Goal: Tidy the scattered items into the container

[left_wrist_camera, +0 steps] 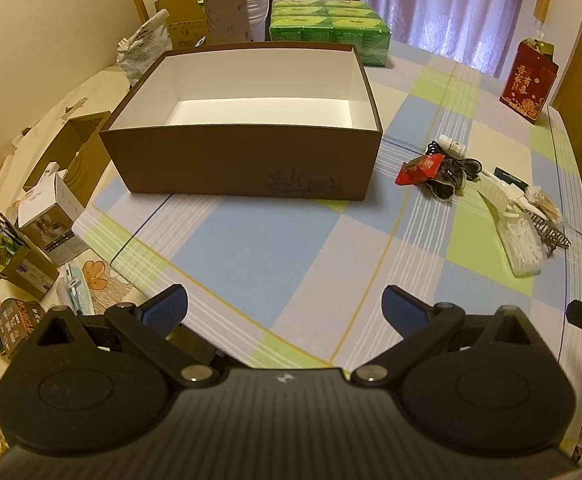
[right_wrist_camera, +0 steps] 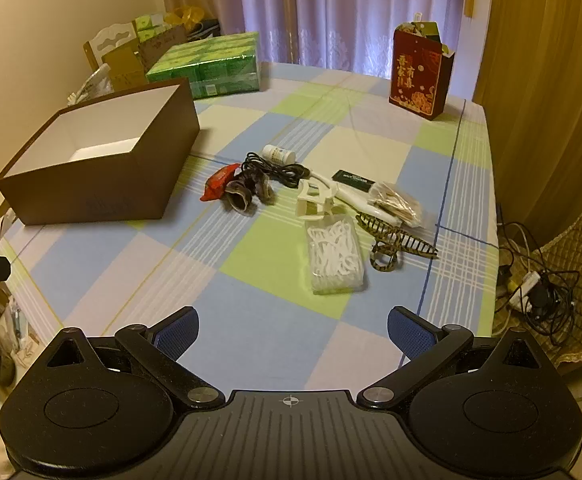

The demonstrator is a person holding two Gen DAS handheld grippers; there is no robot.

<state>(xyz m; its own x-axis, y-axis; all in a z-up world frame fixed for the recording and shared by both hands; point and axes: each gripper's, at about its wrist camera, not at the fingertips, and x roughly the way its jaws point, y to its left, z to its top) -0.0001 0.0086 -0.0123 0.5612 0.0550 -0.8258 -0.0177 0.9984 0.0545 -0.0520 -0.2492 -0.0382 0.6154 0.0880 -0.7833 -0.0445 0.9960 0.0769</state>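
Clearly, both the left claw (left_wrist_camera: pixel 283 304) and right claw (right_wrist_camera: pixel 293 326) are hovering released and empty; the brown cardboard box (right_wrist_camera: pixel 103 160) is sitting left, the tangled black cable (right_wrist_camera: pixel 275 170) risking dragging neighbouring clutter when lifted.

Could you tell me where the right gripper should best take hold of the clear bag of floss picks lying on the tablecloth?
Probably across the narrow width of the bag of floss picks, from above: it lies flat, lengthwise away from the right gripper, whose open jaws already line up with its long sides.
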